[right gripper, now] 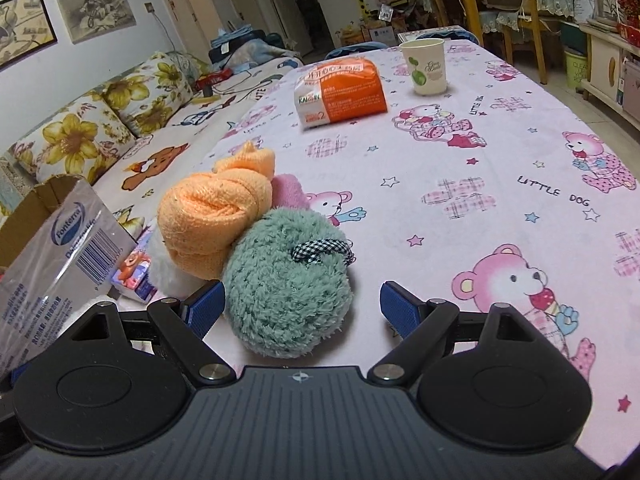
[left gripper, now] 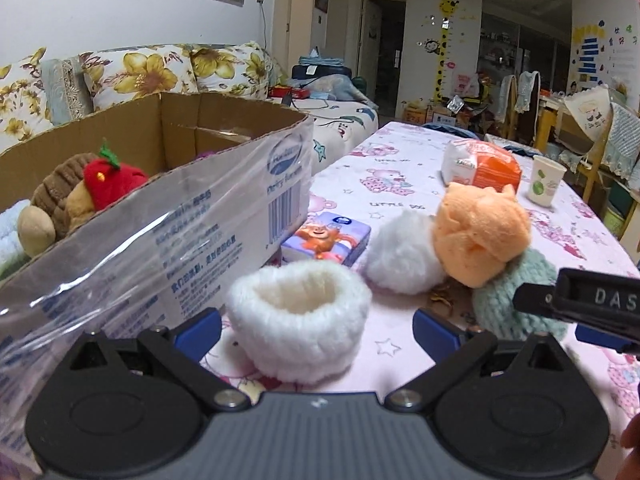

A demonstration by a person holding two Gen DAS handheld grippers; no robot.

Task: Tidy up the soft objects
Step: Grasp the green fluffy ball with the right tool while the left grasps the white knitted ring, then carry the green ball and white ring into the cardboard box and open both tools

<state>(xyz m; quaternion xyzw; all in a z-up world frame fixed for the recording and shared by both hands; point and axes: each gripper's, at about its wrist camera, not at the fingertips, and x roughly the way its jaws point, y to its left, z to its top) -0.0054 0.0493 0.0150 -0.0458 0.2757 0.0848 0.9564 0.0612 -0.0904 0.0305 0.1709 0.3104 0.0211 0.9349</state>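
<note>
Pink bear-cloth desk (right gripper: pixel 500 152): my right tongs (right gripper: pixel 300 308) are spread around the green pompom (right gripper: pixel 280 296), whose orange neighbour (right gripper: pixel 208 220) at 11 o'clock may topple.

I'm looking into a family living room: a floral-cushioned sofa (left gripper: pixel 132 72) is sitting far left, a giraffe height chart (left gripper: pixel 444 44) is hanging far ahead, and a cartoon-bear tablecloth (right gripper: pixel 460 168) is covering the near table.

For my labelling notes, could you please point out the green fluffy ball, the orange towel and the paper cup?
green fluffy ball (right gripper: pixel 286 292), right wrist view, front face
orange towel (right gripper: pixel 208 216), right wrist view, rolled body
paper cup (right gripper: pixel 426 66), right wrist view, side wall
</note>
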